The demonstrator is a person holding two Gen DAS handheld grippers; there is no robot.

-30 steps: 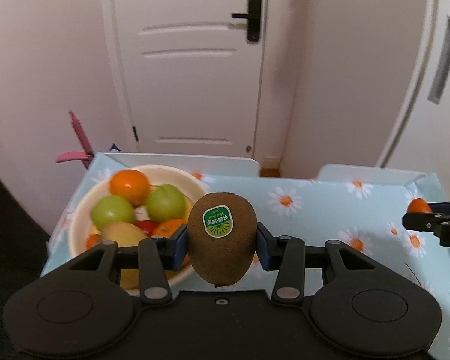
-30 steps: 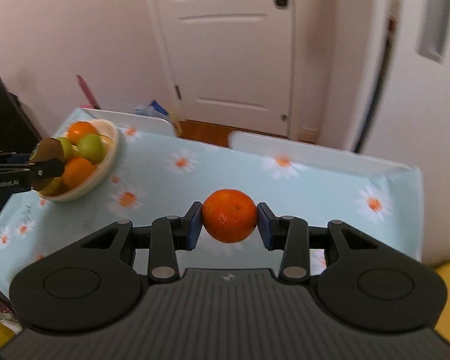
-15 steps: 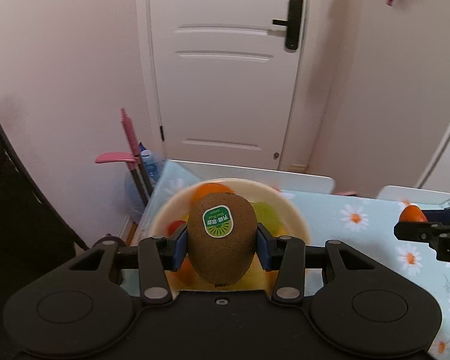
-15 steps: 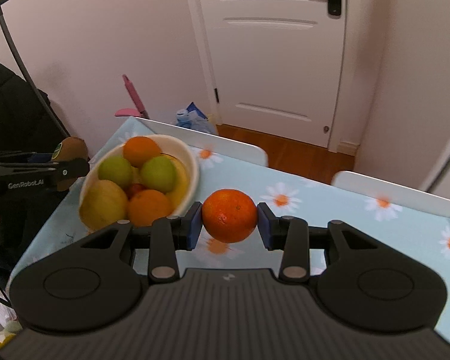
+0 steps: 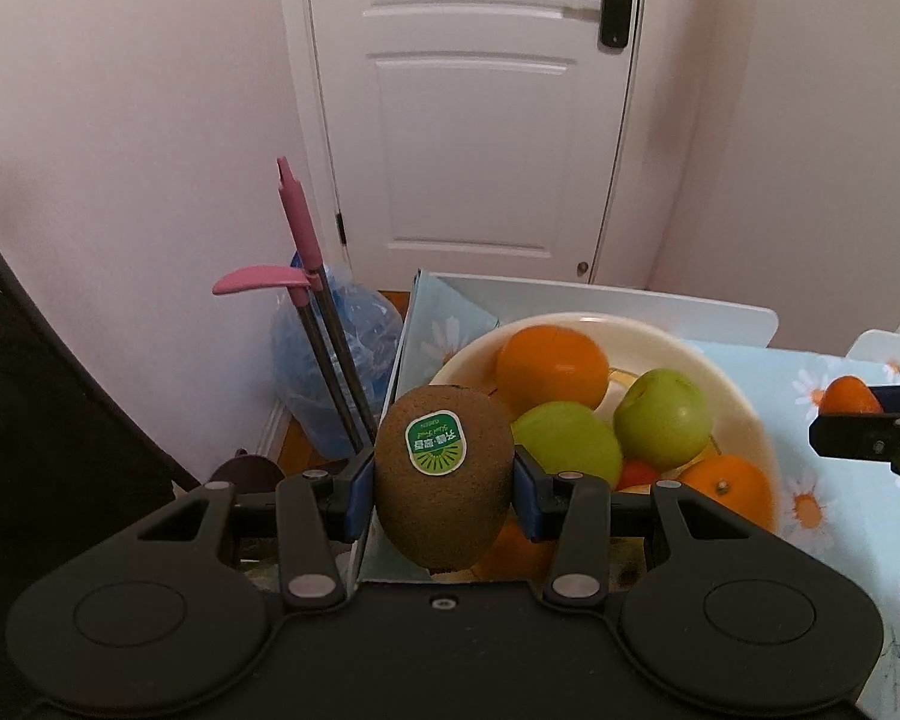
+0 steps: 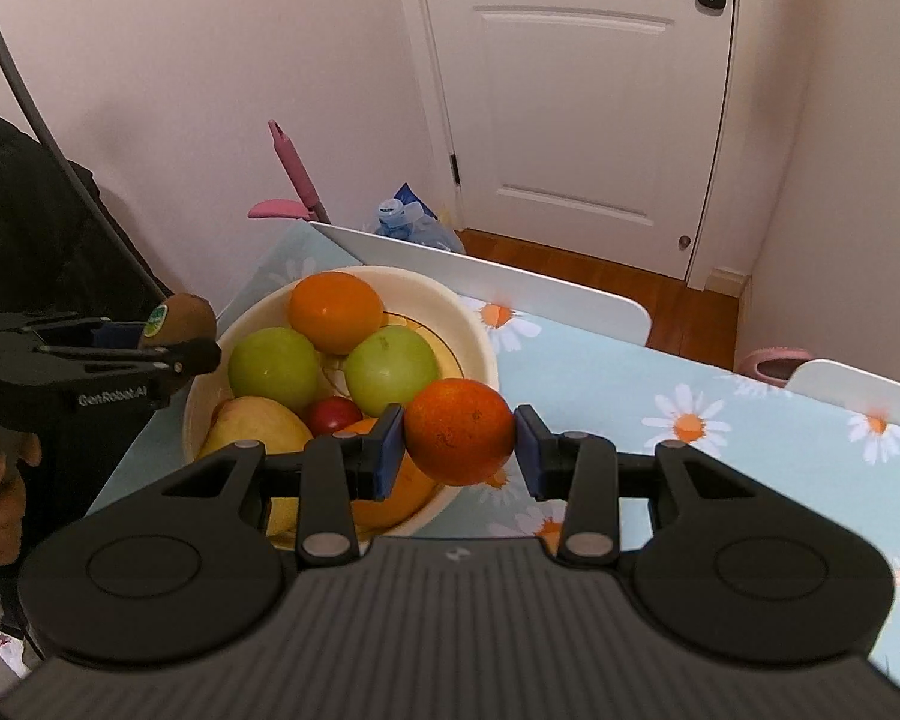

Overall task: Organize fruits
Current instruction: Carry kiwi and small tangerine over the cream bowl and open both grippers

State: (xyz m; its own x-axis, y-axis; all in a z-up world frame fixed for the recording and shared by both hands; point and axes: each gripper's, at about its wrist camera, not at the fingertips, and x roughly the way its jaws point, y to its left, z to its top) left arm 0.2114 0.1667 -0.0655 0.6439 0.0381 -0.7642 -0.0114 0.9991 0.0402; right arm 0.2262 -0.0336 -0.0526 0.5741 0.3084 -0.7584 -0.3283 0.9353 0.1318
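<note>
From the left wrist view, the left gripper (image 5: 444, 480) has its fingers (image 5: 357, 495) clamped on a brown kiwi (image 5: 443, 477) with a green sticker facing the camera. The kiwi is held in the air at the near left of the cream bowl (image 5: 732, 384), over the left edge of the tabletop (image 5: 840, 552) with its daisy-print cloth. In the bowl lie an orange (image 5: 551, 365) at the far side, two green apples (image 5: 660, 418) in the middle and another orange (image 5: 729, 489) at the near right. At the right edge the right gripper (image 5: 870, 432) shows, carrying its own orange (image 5: 849, 396). To the left of the tabletop, on the floor, stand a pink-handled tool (image 5: 306, 252) and a blue plastic bag (image 5: 330, 372), before a white door (image 5: 474, 108).

From the right wrist view, the right gripper (image 6: 459, 450) has its fingers (image 6: 387, 450) pressed on an orange (image 6: 459, 431), held above the near right rim of the bowl (image 6: 468, 324). The bowl holds an orange (image 6: 335, 312), two green apples (image 6: 273, 367), a small red fruit (image 6: 333, 414) and a yellowish fruit (image 6: 252, 426). At the left, the left gripper (image 6: 168, 348) holds the kiwi (image 6: 180, 317) just beside the bowl's left rim, and a hand (image 6: 0, 492) grips its handle.
</note>
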